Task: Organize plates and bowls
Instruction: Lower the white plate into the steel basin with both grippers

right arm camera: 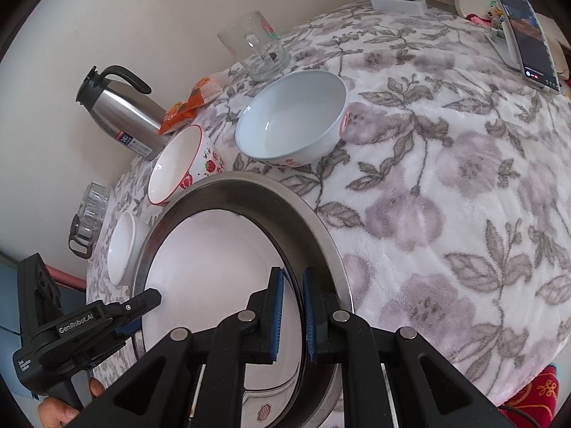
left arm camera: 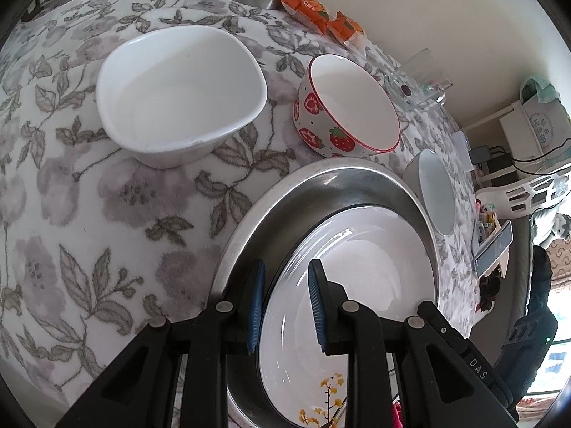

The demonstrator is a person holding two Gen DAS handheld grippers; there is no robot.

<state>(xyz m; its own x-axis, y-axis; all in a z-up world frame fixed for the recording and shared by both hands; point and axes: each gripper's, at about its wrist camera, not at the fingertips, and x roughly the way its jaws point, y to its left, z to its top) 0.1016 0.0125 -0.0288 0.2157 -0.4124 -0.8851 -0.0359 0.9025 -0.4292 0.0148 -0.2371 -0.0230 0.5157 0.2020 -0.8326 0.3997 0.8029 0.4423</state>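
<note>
Domestic setting, a lived-in home room. Evidence: floral fleece tablecloth [right arm camera: 446, 185] covering the table ahead of the jaws; steel thermos jug [right arm camera: 121, 107], orange snack packets [left arm camera: 314, 10] and glass mug [right arm camera: 257, 50] along the plain wall beyond; phone on a stand [right arm camera: 528, 35] far right.

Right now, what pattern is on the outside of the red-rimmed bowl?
Red strawberries with green leaves on white, on the bowl. The left wrist view shows it best.

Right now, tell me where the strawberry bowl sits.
The strawberry bowl sits on the floral tablecloth just beyond the steel plate, between the large white bowl and the glass mug.
</note>
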